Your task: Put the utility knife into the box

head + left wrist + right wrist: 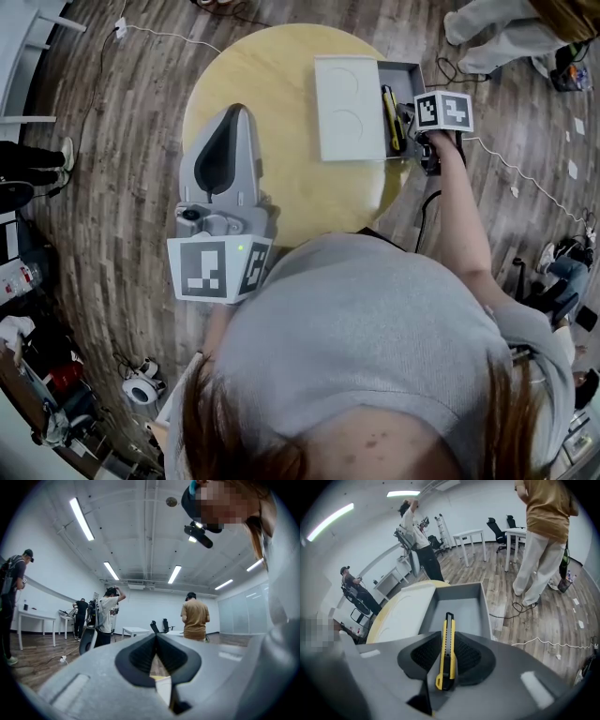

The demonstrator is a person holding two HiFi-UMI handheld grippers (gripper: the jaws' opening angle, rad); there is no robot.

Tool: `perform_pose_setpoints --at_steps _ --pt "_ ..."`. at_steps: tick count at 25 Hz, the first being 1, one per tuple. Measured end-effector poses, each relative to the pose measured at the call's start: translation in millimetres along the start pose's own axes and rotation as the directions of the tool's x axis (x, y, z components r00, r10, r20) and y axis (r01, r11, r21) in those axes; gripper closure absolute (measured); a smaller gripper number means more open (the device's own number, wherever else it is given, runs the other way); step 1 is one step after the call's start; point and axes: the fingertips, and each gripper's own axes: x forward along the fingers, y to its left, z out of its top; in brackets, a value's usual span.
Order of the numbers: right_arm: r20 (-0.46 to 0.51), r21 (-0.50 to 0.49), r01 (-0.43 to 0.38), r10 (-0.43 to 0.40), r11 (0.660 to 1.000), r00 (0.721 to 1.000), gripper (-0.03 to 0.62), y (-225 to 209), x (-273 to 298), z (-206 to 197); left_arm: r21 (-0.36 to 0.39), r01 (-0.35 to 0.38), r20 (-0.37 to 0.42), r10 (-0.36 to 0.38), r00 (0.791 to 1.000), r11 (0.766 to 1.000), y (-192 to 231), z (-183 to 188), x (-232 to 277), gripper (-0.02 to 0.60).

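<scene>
Right gripper [448, 637] has its jaws clamped on the utility knife [447, 653], which is over the open grey box [480, 595] at the upper right of the head view. Left gripper [157, 637] has its jaws together and empty. My worry: if it lets go crooked, the knife could clip the box wall and skid off the worktop [262, 75].

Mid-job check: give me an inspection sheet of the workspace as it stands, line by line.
Surface: round wooden table, holding only the job's things.
Job's things: grey box open, white lid against its left side; utility knife held over the box, not yet let go.
Clutter: nothing seen.
Tools: right tool shut on the utility knife; left tool shut, empty, near the table's near edge.
Cables: white cable on the floor at right; black cable by the table's edge.
Surroundings: people standing, desks and office chairs behind.
</scene>
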Motion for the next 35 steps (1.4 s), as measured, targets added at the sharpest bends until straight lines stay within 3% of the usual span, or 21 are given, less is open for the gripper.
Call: perform_pose_setpoints --at_steps 4,10,15,21,23,25,28,30,32,35 --pt "0.151 0.005 -0.053 0.052 0.999 0.987 0.530 13.2 -35.4 23.7 -0.004 0.024 0.001 -0.024 1.000 1.000 -9.9 -0.8 -1.0 0.580" --pt "0.321 -0.094 -0.083 0.109 0.992 0.941 0.540 48.8 -95.4 59.5 -0.002 0.065 0.013 -0.065 0.998 0.998 -23.3 3.0 2.0 0.580" --pt "0.444 -0.198 -0.074 0.157 0.977 0.882 0.560 80.8 -145.6 73.9 0.001 0.090 0.022 -0.090 0.996 0.996 -36.8 4.6 -1.5 0.580" --pt "0.583 -0.307 -0.036 0.217 0.951 0.783 0.588 124.0 -203.8 86.4 0.014 0.108 0.039 -0.109 0.993 0.994 -45.6 11.7 -4.6 0.580" --pt "0.623 -0.343 -0.041 0.260 0.938 0.738 0.588 142.4 -225.5 90.1 0.017 0.112 0.044 -0.113 0.993 0.994 -46.6 15.0 -5.8 0.580" --pt "0.660 -0.388 -0.077 0.335 0.918 0.672 0.589 163.2 -251.6 92.2 0.020 0.114 0.051 -0.115 0.992 0.993 -48.4 18.2 -7.1 0.580" --pt "0.722 -0.472 -0.107 0.453 0.875 0.523 0.589 192.8 -299.4 92.9 0.032 0.115 0.061 -0.117 0.991 0.993 -51.8 22.0 -9.2 0.580" --pt "0.745 -0.514 -0.091 0.497 0.853 0.445 0.589 206.4 -324.8 89.2 0.040 0.112 0.070 -0.115 0.991 0.993 -53.1 26.7 -12.9 0.580" --pt "0.750 -0.539 -0.067 0.515 0.840 0.415 0.589 213.2 -338.2 83.1 0.048 0.108 0.080 -0.111 0.991 0.993 -53.7 32.7 -17.0 0.580" --pt "0.752 -0.564 -0.033 0.530 0.825 0.392 0.589 214.5 -346.0 72.3 0.057 0.101 0.088 -0.106 0.990 0.993 -56.1 38.2 -21.7 0.580"
